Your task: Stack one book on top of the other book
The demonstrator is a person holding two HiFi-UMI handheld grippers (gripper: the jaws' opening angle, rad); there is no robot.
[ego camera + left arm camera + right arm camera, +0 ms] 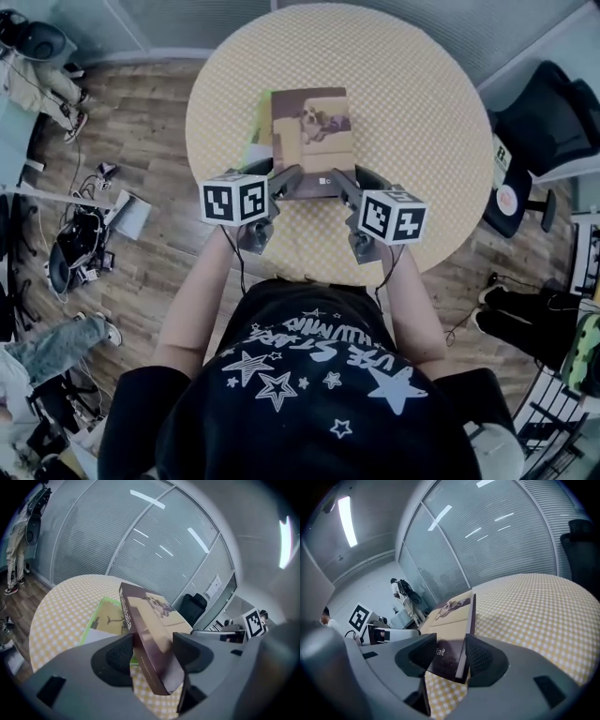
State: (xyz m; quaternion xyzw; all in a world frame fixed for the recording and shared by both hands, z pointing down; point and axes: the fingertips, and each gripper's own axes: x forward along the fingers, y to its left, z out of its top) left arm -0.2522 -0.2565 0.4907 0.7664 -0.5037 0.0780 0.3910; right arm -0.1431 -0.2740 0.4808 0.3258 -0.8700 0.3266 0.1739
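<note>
A brown book with a dog on its cover (pixel 312 131) is held by its near edge in both grippers, above the round yellow-checked table (pixel 422 94). My left gripper (pixel 286 178) is shut on its near left corner, my right gripper (pixel 352 184) on its near right corner. In the left gripper view the brown book (pixel 149 620) sits tilted between the pads of that gripper (pixel 152 651). Beneath it a green-edged book (pixel 105 618) lies flat on the cloth, and its edge (pixel 261 117) shows left of the brown book. The right gripper (pixel 452 656) pinches the brown book (pixel 452 616).
A black office chair (pixel 548 122) stands right of the table. Cables and gear (pixel 84 244) litter the wooden floor at the left. Glass walls with blinds (pixel 154 541) ring the room, and a person (pixel 18 536) stands far off at the left.
</note>
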